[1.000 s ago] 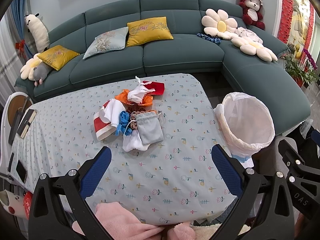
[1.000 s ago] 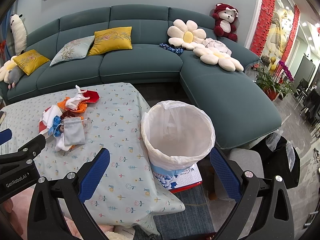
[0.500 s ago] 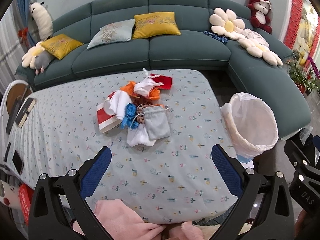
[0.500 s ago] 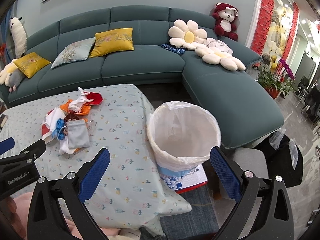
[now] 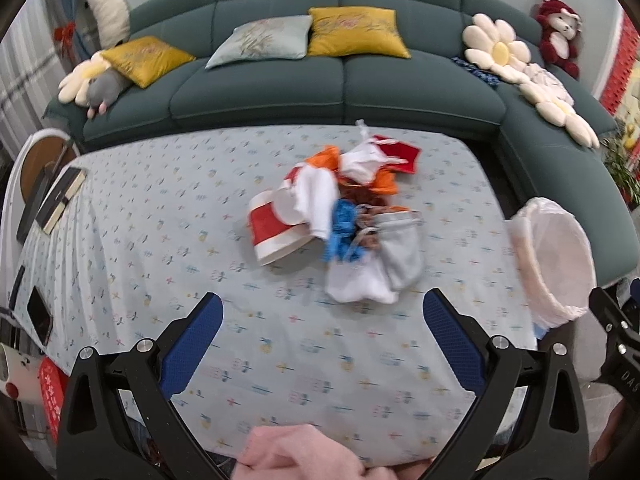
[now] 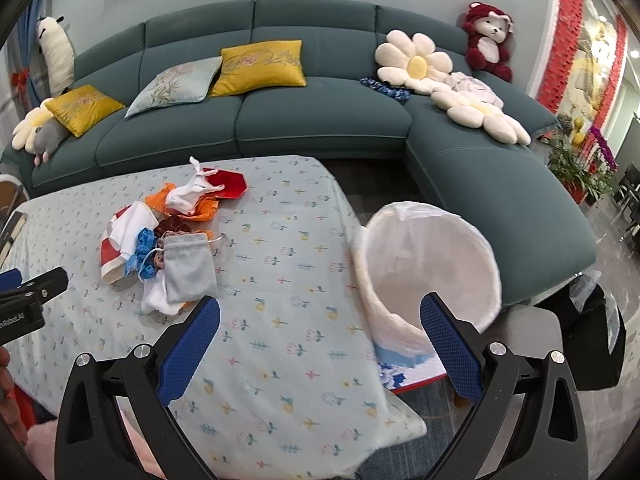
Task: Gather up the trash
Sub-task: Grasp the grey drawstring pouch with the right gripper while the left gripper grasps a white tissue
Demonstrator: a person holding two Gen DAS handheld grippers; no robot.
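Note:
A pile of trash (image 5: 340,216) lies mid-table: a grey drawstring pouch (image 5: 400,248), white cloth, blue string, a red-and-white wrapper, orange and red scraps. It also shows in the right wrist view (image 6: 168,240). A bin with a white liner (image 6: 432,264) stands off the table's right edge, also seen in the left wrist view (image 5: 552,260). My left gripper (image 5: 322,312) is open and empty, above the table just short of the pile. My right gripper (image 6: 318,316) is open and empty, above the table's right part, beside the bin.
A teal L-shaped sofa (image 6: 320,120) with cushions and plush toys runs behind the table (image 5: 160,240). Books (image 5: 60,200) and a round side table (image 5: 40,160) are at the left. A flat box (image 6: 404,372) lies under the bin.
Both grippers have moved forward and lower toward the table. The pile now sits closer in the left wrist view. Both stay open.

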